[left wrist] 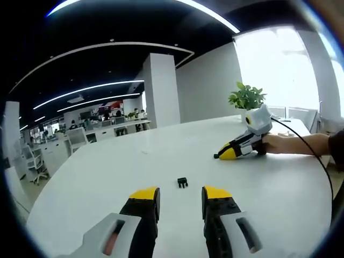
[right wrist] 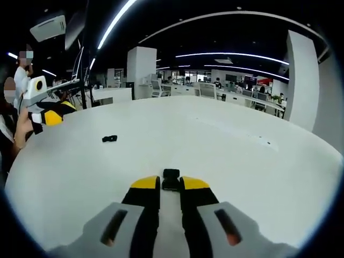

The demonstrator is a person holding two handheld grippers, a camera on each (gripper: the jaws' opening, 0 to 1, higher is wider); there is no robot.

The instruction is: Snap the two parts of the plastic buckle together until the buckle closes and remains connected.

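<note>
On the white table (left wrist: 107, 166) the left gripper (left wrist: 180, 194) hovers with its jaws apart — one black buckle part (left wrist: 182, 183) lies on the tabletop just ahead of them, untouched. Across the table, the right gripper (right wrist: 170, 184) rests low — its jaws pinch the other buckle part (right wrist: 171, 179) at their tips. A potted plant (left wrist: 246, 98) stands behind.

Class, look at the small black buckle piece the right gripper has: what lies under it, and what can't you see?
The buckle piece sits between the right gripper tips, with the white table beneath it. Its rear end is covered by the jaws, so whether it touches the table cannot be told.
</note>
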